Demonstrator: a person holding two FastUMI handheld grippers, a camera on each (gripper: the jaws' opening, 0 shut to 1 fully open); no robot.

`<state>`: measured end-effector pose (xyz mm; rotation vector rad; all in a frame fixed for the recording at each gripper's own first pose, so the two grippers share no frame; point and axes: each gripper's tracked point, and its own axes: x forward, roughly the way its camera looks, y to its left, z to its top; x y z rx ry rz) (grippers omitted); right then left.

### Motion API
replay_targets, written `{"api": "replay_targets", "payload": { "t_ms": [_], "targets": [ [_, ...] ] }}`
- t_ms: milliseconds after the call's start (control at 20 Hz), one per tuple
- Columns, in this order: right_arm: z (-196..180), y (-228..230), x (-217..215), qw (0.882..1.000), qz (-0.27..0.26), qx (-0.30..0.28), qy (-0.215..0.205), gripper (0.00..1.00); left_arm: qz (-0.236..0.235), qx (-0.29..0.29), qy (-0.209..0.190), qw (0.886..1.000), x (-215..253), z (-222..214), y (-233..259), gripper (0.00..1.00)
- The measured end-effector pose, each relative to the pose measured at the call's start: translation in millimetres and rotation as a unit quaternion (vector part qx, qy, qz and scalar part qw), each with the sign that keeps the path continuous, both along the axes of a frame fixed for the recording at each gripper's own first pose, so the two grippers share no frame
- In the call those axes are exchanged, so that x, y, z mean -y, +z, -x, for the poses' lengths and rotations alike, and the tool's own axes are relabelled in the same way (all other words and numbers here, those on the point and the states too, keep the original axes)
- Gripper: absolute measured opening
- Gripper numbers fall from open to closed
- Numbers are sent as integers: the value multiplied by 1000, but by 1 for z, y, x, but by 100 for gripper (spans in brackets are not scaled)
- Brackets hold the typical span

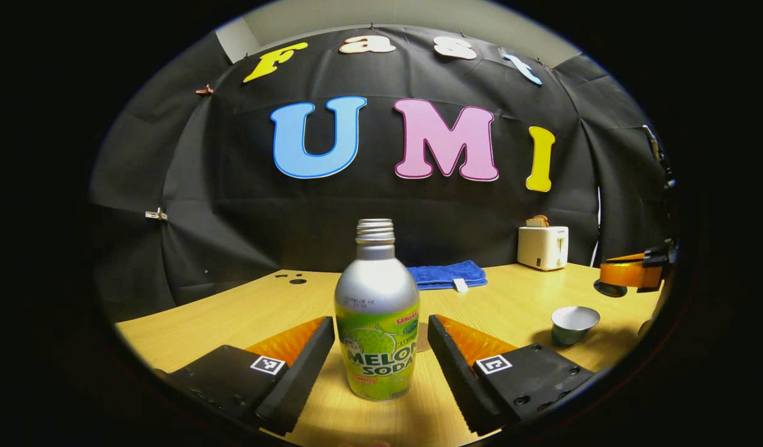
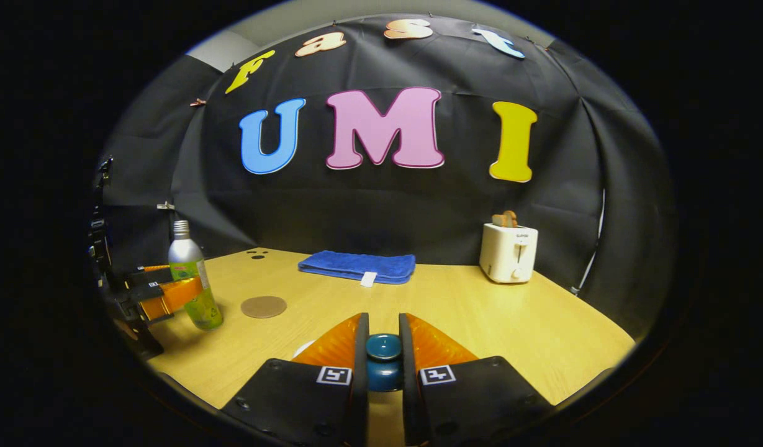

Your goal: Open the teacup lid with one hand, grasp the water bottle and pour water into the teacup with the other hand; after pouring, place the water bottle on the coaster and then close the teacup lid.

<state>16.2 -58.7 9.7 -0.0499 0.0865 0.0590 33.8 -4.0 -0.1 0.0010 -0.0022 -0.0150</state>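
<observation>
In the left gripper view, the left tool stands spread apart around the bottle, a gap on each side, touching neither finger. The bottle stands upright and uncapped on the table. The open cup sits at 3 o'clock of the bottle, well apart. A towel and toaster lie farther back.

In the right gripper view, the right tool is clamped on the lid by its knob. The coaster lies at 3 o'clock, near the bottle.
</observation>
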Motion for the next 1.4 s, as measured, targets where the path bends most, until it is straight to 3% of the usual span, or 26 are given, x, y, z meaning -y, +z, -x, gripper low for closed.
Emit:
{"api": "replay_targets", "payload": {
  "t_ms": [450,550,600,900,1100,1250,1400],
  "targets": [
    [8,-19,32,1000,-18,-1,-19,25,1,-1,-13,1000,2,-38,0,96],
    [6,-17,31,1000,-20,4,-18,25,0,-1,-15,1000,4,-41,-1,92],
    [6,-15,31,1000,-21,8,-17,25,0,-2,-16,1000,5,-42,0,84],
    [5,-8,39,999,-24,30,-17,25,-7,-2,-33,999,16,-41,0,81],
    [1,-6,57,998,-24,36,-35,25,-63,-5,-54,997,44,-41,0,81],
    [-2,-7,65,998,-23,37,-41,25,-80,-1,-80,994,68,-40,11,81],
    [-3,-6,70,998,-23,38,-43,25,-154,-5,-93,984,86,-46,15,81]
  ]
}}
